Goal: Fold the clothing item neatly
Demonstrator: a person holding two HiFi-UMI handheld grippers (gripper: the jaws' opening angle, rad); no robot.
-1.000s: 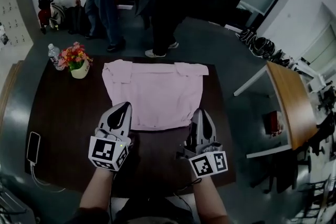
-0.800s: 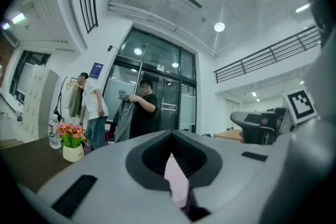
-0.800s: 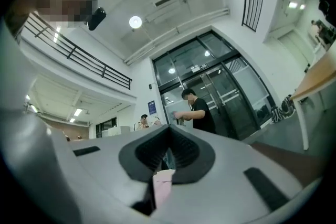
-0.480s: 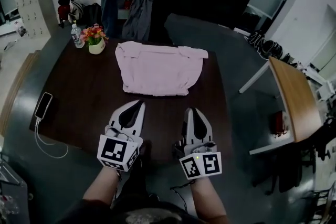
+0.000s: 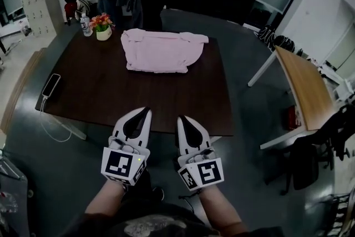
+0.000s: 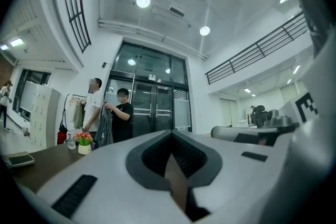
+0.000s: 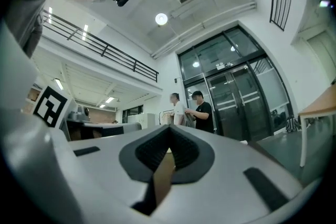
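Pink shirt (image 5: 161, 51) is lying folded on the table's (image 5: 111, 97) far side while the left gripper (image 5: 145, 112) and right gripper (image 5: 181, 119), both pressed together and empty, are drawing back well clear of it, suggesting the folding is done.

A dark brown rectangular wooden table (image 5: 111, 91) fills mid-frame on grey floor (image 5: 233, 36). A light wooden desk (image 5: 302, 91) stands at right. Tall glass double doors (image 6: 152, 113) rise beyond, under round ceiling lamps (image 6: 143, 1).
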